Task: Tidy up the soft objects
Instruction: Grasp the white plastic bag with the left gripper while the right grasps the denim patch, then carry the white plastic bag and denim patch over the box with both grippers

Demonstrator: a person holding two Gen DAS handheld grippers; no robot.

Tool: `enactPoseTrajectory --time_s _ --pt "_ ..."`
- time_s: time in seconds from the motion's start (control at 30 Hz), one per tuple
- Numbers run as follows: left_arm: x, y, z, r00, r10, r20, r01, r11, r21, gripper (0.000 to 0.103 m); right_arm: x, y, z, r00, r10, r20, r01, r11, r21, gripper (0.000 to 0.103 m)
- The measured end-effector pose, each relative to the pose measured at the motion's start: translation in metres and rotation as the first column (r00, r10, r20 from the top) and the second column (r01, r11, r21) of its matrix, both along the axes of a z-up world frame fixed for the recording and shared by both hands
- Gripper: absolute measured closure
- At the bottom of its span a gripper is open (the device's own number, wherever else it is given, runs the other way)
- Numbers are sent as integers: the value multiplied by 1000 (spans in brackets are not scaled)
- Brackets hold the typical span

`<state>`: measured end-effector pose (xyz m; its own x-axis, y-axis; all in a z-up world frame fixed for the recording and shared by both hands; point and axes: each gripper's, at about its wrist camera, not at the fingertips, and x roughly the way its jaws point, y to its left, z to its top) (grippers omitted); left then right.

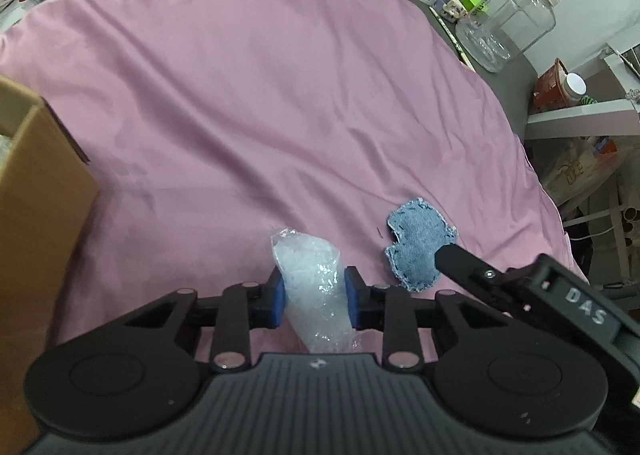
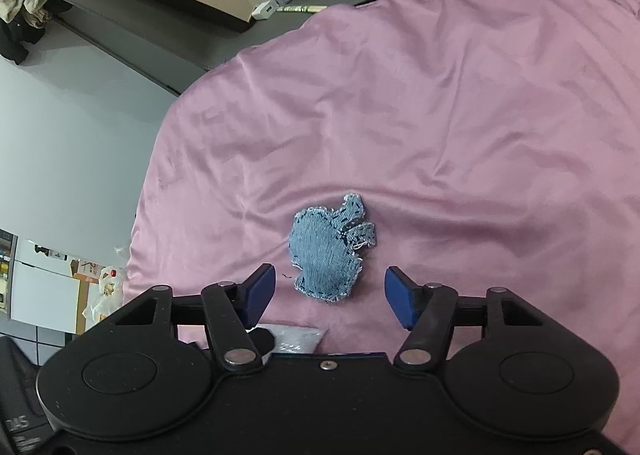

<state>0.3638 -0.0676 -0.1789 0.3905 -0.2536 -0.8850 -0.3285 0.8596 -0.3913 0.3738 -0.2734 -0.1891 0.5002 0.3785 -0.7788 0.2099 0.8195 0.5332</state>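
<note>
The left gripper (image 1: 314,295) is squeezing its blue pads against a crumpled clear plastic bag (image 1: 310,279), low in the frame's centre. The right gripper (image 2: 330,293) is hanging spread wide and holding nothing, just before a small stitched blue denim pouch (image 2: 328,251) lying mid-frame on the wrinkled pink bedsheet (image 2: 460,115). A brown cardboard box (image 1: 36,195) is sitting at the left edge.

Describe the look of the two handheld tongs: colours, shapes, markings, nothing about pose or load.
Both match: matte black plastic. The left tongs and right tongs each have blue pads on the fingers, black linkage bars with silver round pivot caps, and two big round discs on the body. Left body has a ribbed grey centre plate with a small logo. White "DAS" lettering on the right unit's side. No cables or sleeves visible.
</note>
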Motion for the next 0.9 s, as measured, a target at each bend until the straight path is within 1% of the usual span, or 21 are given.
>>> enactPoseTrajectory --time_s 0.3,0.33,0.4,0.47,0.53,0.57,0.73,0.77,0.9 --pt "-6 14 19 999 -1 36 1 1000 5 75 2 13 -8 1000 14 -11 -15 999 -33 45" --pt "-7 15 21 999 -3 40 2 1000 5 75 2 14 -9 1000 17 -11 -17 999 -39 48" --pt "-9 18 25 999 -4 46 4 1000 4 75 2 16 -12 1000 18 -13 -19 999 -47 57" --pt "-12 22 29 999 -4 51 4 1000 3 75 2 18 -15 1000 18 -11 -19 998 -55 75" --pt "-14 26 34 998 -8 61 8 1000 7 75 1 19 -13 1000 20 1 -20 998 -61 81" --pt "-16 28 36 998 -9 64 8 1000 8 75 -1 19 -11 1000 25 12 -24 998 -66 88" --pt "-26 40 48 996 3 87 -4 1000 13 75 -9 20 5 997 42 57 -38 997 -71 95" --pt "-28 43 50 996 4 91 -5 1000 14 75 -10 21 8 997 47 63 -42 996 -74 99" --pt "-39 52 59 994 15 108 -17 1000 14 75 -19 25 24 993 68 96 -60 994 -87 101"
